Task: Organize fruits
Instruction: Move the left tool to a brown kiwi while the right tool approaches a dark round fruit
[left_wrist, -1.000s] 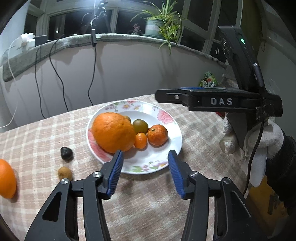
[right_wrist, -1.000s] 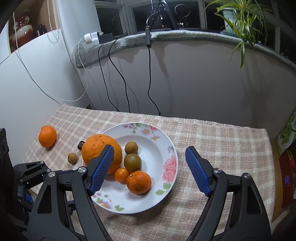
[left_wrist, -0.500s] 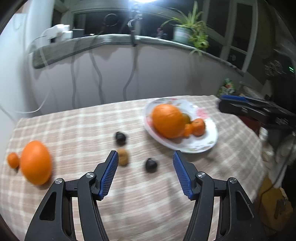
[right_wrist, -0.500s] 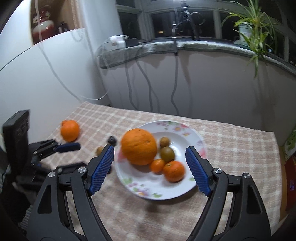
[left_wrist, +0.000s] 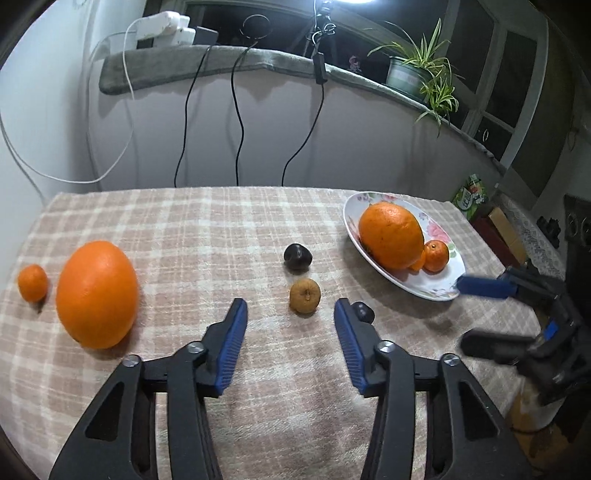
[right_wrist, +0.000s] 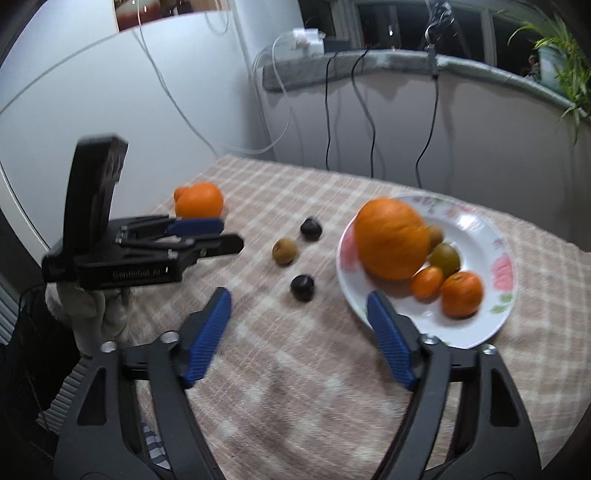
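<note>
Left hand-held gripper (left_wrist: 290, 325) closing, nothing between pads — has swung off plate (left_wrist: 439, 291) to brown fruit (left_wrist: 304, 295) just ahead. Right hand-held gripper (right_wrist: 299, 314) closing too, empty, dark fruit (right_wrist: 302, 287) ahead. Loose fruit next for plate. Oranges (left_wrist: 96, 293) near surface's left edge; middle open.

Left gripper (left_wrist: 290, 317) hangs over a checked tablecloth (left_wrist: 207, 229), jaws closing on nothing, a small brown fruit (left_wrist: 304, 295) just beyond; a flowered plate (left_wrist: 432, 288) holds oranges at right.
</note>
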